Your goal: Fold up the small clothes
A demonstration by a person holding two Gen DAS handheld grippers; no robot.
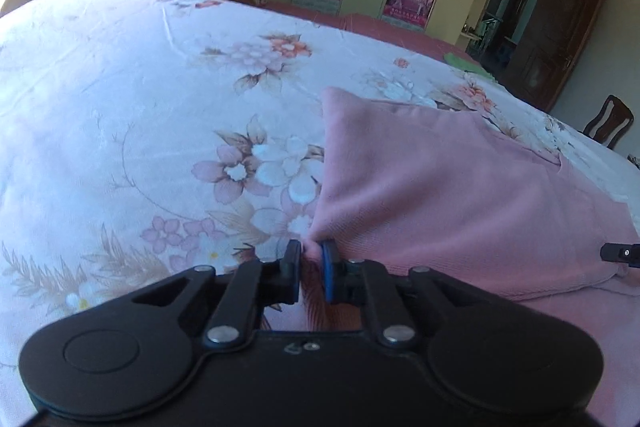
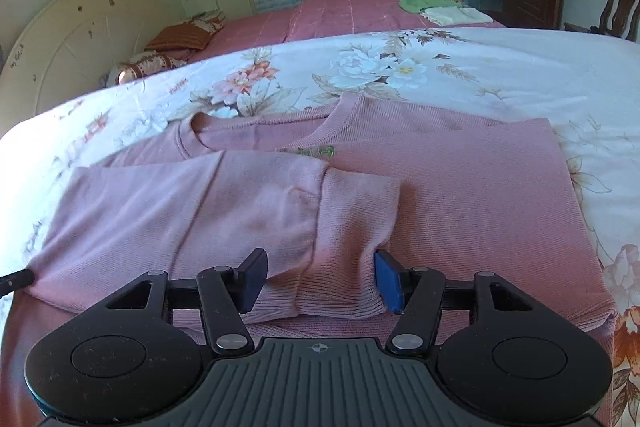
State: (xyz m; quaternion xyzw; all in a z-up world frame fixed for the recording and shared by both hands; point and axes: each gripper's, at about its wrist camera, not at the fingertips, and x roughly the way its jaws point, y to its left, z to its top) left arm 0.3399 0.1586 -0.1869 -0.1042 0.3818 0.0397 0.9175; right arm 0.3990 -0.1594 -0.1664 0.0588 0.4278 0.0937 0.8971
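Left hand-held gripper (image 1: pixel 311 259) pinches the pink sweater (image 2: pixel 460 195) hem; right hand-held gripper (image 2: pixel 320 279), open astride the sleeve cuff (image 2: pixel 356 211), should close before lifting evenly

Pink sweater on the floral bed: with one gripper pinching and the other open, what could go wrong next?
1. The left gripper pinches only a small bunch of the pink sweater; it may slip.
2. The right gripper is open around the folded-in sleeve cuff; closing could drag the sleeve askew.
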